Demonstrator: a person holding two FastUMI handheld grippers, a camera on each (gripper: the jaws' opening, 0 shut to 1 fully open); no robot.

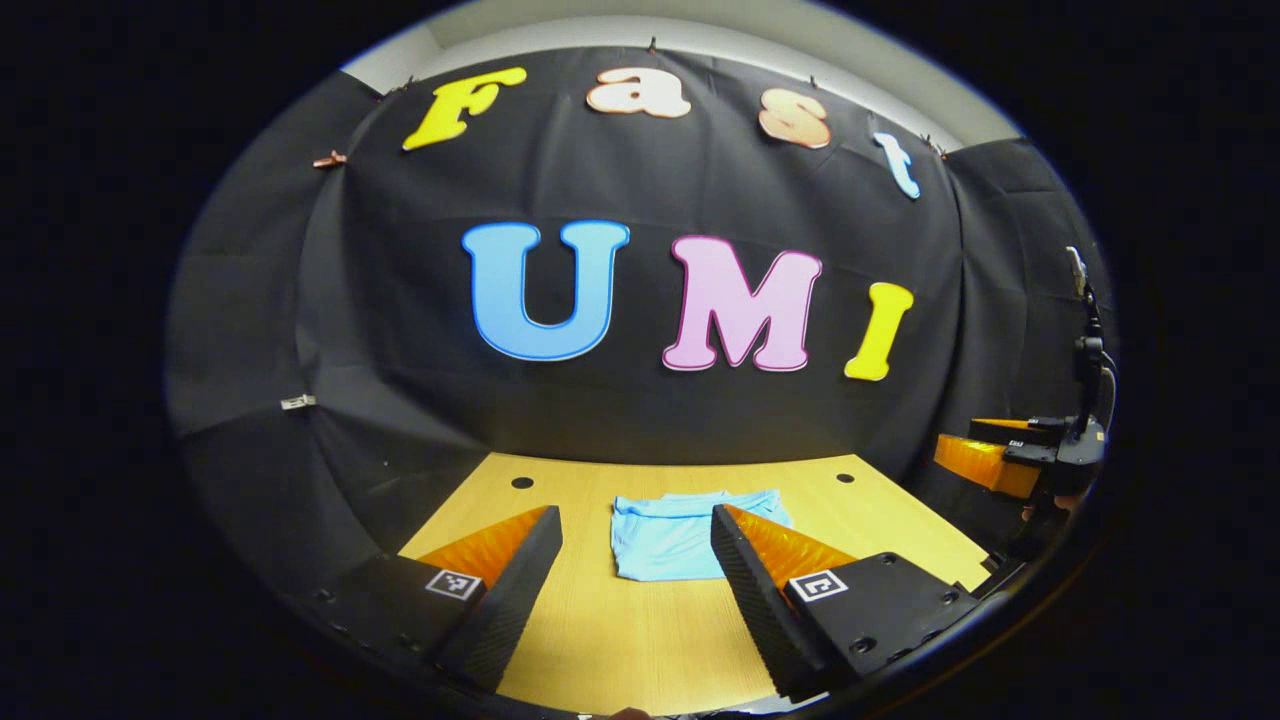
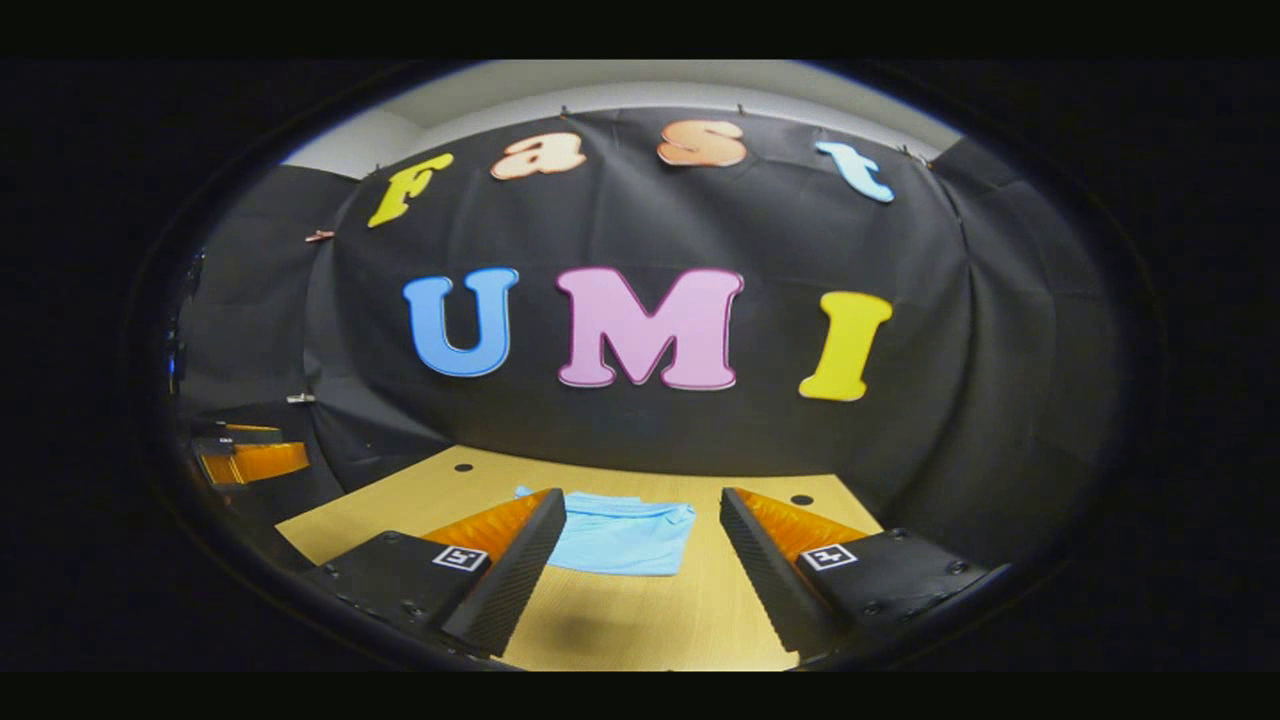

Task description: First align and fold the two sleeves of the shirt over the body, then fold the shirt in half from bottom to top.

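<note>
the light blue shirt is lying folded into a compact, roughly square bundle on the wooden worktop, toward the far edge and near the middle of its width, with bare wood showing all around it. its layers are sitting flat, with a slight ridge of cloth along the far side.

in the left gripper view, the left gripper is hovering above the near part of the worktop with its jaws spread wide and nothing between them; the shirt is showing in the gap, partly hidden behind the right-hand finger. the right gripper is showing farther off past the worktop's right edge, raised above it; i cannot tell its jaw state from that view.

in the right gripper view, the right gripper is also gaping wide and holding nothing, well apart from the cloth, and the shirt is lying beyond its fingers, partly behind the left-hand one. the left gripper is showing off the worktop's left edge. two small dark holes are sitting near the far corners.
</note>
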